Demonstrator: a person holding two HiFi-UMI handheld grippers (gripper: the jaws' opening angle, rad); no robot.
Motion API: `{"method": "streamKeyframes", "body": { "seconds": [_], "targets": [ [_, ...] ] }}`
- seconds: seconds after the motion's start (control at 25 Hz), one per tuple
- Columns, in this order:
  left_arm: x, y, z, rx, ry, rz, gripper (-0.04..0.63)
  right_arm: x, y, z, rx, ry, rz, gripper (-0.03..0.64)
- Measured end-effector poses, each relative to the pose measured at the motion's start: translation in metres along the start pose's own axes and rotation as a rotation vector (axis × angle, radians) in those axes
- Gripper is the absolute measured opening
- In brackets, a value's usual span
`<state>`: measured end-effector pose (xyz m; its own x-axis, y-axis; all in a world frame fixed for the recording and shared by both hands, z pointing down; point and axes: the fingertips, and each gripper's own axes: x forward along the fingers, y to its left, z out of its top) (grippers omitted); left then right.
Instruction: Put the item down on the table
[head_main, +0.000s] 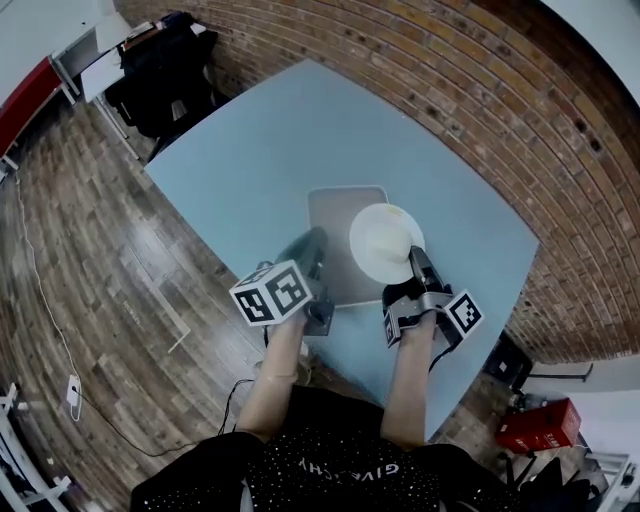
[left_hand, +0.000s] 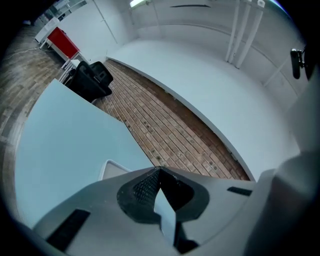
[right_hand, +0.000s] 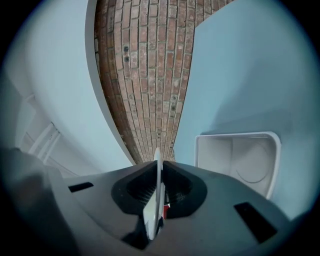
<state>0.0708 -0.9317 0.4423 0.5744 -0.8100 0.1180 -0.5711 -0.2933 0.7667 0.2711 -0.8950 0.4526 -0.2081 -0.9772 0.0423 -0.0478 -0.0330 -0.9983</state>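
The person wears a black top (head_main: 330, 465) speckled with pale dots, with white lettering across it too small to read; the sleeves seem short. The left gripper (head_main: 312, 240) and right gripper (head_main: 420, 258) are grey, with black ribbed pads (left_hand: 145, 187) inside the jaws. Each carries a cube (head_main: 272, 292) of black-and-white square markers.

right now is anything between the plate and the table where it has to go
Yes: the grey tray lies on the table, seemingly right under the plate held by the right gripper. Bare table shows on either side.
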Motion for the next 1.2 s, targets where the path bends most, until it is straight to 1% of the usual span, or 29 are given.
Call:
{"method": "streamKeyframes", "body": {
  "seconds": [0.12, 0.28, 0.4, 0.52, 0.6, 0.72, 0.88, 1.0, 1.12, 1.2],
  "targets": [
    [0.035, 0.014, 0.02, 0.009, 0.011, -0.007, 0.011, 0.034, -0.006, 0.007, -0.003, -0.019, -0.012, 0.031],
    [0.067, 0.04, 0.042, 0.014, 0.013, -0.002, 0.011, 0.071, -0.019, 0.007, -0.023, -0.032, -0.037, 0.031],
    [0.089, 0.058, 0.051, 0.013, 0.024, -0.036, 0.011, 0.094, -0.039, 0.005, -0.068, -0.033, -0.072, 0.031],
    [0.112, 0.07, 0.042, -0.019, 0.058, -0.085, 0.011, 0.113, -0.063, 0.006, -0.114, -0.027, -0.129, 0.031],
    [0.124, 0.078, 0.029, -0.043, 0.083, -0.093, 0.011, 0.122, -0.081, 0.009, -0.137, -0.015, -0.179, 0.031],
    [0.137, 0.09, 0.011, -0.013, 0.118, -0.068, 0.011, 0.137, -0.105, 0.01, -0.178, 0.018, -0.234, 0.032],
    [0.145, 0.113, 0.005, 0.023, 0.121, 0.005, 0.011, 0.158, -0.125, 0.005, -0.251, 0.055, -0.293, 0.031],
    [0.148, 0.117, -0.001, 0.018, 0.136, 0.01, 0.011, 0.165, -0.134, 0.001, -0.328, 0.092, -0.351, 0.032],
    [0.154, 0.116, -0.002, 0.009, 0.139, 0.011, 0.011, 0.166, -0.142, 0.002, -0.368, 0.106, -0.407, 0.032],
    [0.155, 0.113, -0.004, 0.007, 0.143, 0.007, 0.011, 0.164, -0.146, 0.005, -0.415, 0.119, -0.455, 0.031]
  ]
}}
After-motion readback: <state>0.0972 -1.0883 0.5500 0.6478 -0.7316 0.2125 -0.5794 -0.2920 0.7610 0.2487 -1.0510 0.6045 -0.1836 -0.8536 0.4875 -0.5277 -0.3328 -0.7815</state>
